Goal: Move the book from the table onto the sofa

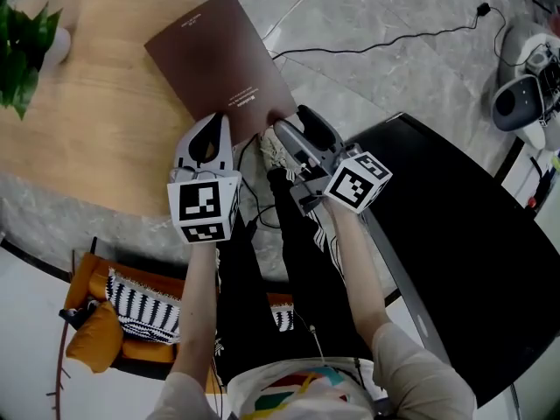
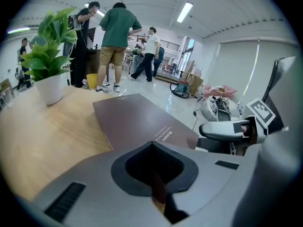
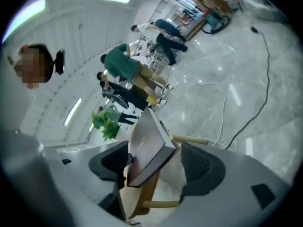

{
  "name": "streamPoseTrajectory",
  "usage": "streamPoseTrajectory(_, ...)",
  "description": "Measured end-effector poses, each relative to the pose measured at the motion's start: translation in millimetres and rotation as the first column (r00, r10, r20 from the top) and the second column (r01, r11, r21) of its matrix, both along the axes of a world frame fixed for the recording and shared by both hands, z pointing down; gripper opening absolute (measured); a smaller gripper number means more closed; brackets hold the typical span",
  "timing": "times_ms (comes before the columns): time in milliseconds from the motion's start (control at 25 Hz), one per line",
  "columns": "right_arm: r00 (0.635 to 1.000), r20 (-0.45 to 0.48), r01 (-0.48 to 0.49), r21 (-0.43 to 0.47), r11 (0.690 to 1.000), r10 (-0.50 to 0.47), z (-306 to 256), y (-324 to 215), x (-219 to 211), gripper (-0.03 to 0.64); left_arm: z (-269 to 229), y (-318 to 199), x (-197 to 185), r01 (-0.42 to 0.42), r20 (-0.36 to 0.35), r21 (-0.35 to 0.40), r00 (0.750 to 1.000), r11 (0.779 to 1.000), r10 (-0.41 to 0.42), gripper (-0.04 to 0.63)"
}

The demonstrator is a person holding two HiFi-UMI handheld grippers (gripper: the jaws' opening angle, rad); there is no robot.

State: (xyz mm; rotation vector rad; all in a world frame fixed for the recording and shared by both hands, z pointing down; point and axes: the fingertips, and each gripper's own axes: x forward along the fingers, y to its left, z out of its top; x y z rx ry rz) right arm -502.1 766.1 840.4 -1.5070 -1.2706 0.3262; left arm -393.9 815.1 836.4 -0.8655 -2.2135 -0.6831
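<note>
1. Upper left of head view: potted plant (image 1: 22, 33) standing on the wooden table (image 1: 96, 121).
2. Upper centre: brown book (image 1: 223, 59) lying flat on the table. Its lower right corner sticks out past the table edge, over the grey floor. The cover has two small blocks of white print, one toward the far edge and one toward the near edge. Both are too small to read in any view.
3. Centre, left of middle: left tool (image 1: 213, 122), jaws closed together with nothing gripped. Its tips are at the book's near edge. The marker cube (image 1: 203, 206) behind it shows black-and-white square patterns with no letters.
4. Centre, right of middle: right tool (image 1: 293, 128), jaws well apart and straddling the book's overhanging corner. In the right gripper view, the pad at frame left looks to be against the cover. The pad at frame right stands clear of the underside. Not clamped. Its own marker cube (image 1: 357, 180) has the same kind of pattern.
5. Right half of head view: black surface (image 1: 455, 252). A black cable (image 1: 385, 42) runs across the floor at upper right.
</note>
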Motion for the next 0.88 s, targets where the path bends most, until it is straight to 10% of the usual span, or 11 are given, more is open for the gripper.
streamPoseTrajectory(280,0.952,-0.295,-0.085,-0.002,0.996,0.081,14,6,19,0.334,0,-1,-1,-0.019,-0.012,-0.028,1.000,0.999,0.018,0.008)
streamPoseTrajectory(760,0.910,-0.414,-0.005,-0.046,0.999,-0.015,13,37,67,0.325,-2,1,-4,-0.025,0.011,-0.043,1.000,0.999,0.025,0.008)
streamPoseTrajectory(880,0.915,-0.402,-0.016,-0.021,1.000,0.006,22,36,63,0.181,-1,1,-5,-0.044,0.002,-0.047,0.999,0.998,0.044,0.008)
